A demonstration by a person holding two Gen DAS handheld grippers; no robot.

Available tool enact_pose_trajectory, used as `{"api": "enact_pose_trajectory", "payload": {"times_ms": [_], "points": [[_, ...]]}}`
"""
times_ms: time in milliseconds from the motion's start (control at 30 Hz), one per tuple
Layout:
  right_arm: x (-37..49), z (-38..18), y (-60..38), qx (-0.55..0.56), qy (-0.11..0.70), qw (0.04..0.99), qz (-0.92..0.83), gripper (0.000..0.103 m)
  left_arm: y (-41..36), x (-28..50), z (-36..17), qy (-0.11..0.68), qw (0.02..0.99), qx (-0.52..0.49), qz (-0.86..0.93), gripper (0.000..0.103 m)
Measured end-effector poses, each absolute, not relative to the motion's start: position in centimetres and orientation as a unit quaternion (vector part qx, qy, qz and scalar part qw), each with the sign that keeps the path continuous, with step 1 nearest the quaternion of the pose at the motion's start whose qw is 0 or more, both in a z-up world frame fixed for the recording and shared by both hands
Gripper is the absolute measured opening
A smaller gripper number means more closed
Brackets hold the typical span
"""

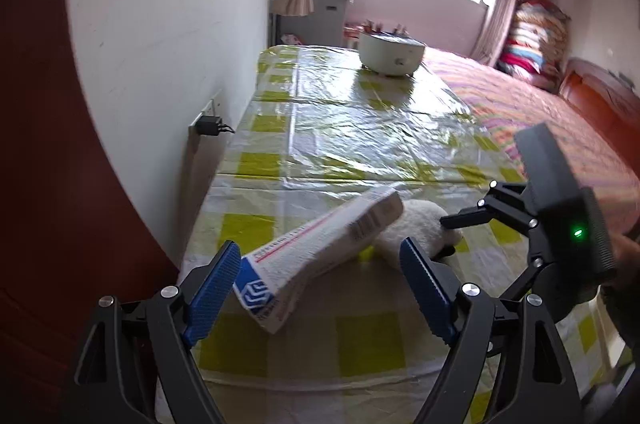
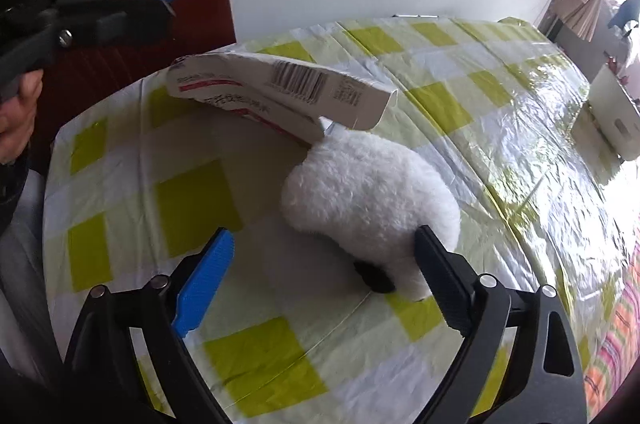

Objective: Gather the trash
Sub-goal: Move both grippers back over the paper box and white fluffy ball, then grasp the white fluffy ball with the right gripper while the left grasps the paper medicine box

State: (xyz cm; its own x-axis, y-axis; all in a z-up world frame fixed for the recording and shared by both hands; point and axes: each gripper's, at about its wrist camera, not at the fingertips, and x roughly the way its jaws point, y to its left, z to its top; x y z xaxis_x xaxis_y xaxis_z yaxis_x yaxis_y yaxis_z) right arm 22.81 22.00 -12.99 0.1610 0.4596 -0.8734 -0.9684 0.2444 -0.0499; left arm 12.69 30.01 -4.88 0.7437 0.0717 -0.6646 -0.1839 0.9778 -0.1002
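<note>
A long white carton (image 1: 320,248) with a barcode and a blue logo lies tilted on the checked tablecloth (image 1: 360,336). Its far end rests on a white fluffy toy (image 1: 420,224). My left gripper (image 1: 320,288) is open, and the carton's near end sits between its blue pads, close to the left one. In the right wrist view my right gripper (image 2: 324,276) stands open just over the fluffy toy (image 2: 368,196), its black finger against the toy's side. The carton (image 2: 288,84) leans beyond it. The left gripper (image 2: 174,0) shows edge-on at upper left. The right gripper (image 1: 468,212) reaches in from the right.
A white pot (image 1: 390,54) stands at the table's far end. A wall with a socket and black charger (image 1: 210,126) runs along the left, beside a red-brown door (image 1: 40,184). A bed with a striped cover (image 1: 540,112) lies to the right. A hand (image 2: 16,112) holds the left gripper.
</note>
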Motion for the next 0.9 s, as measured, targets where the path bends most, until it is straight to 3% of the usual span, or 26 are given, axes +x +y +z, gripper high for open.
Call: {"api": "enact_pose_trajectory", "payload": {"times_ms": [300,400,500,533,900], "points": [[25.1,-13.1,23.2,-0.355,0.372,0.711,0.480,0.084,32.5,12.8,-5.1,0.354,0.921,-0.139,0.081,0.079],[25.1,-13.2,23.5,-0.370,0.354,0.724,0.461,0.072,32.7,13.0,-5.2,0.356,0.918,-0.152,0.082,0.079],[25.7,-12.9,23.1,-0.364,0.340,0.748,0.437,0.045,32.7,12.9,-5.2,0.356,0.919,-0.148,0.083,0.079],[26.2,-12.6,22.8,-0.352,0.339,0.758,0.431,0.042,32.6,12.9,-5.2,0.356,0.919,-0.146,0.084,0.079],[26.3,-12.6,21.6,-0.308,0.320,0.796,0.412,0.035,33.7,13.6,-5.8,0.365,0.911,-0.166,0.095,0.079]]}}
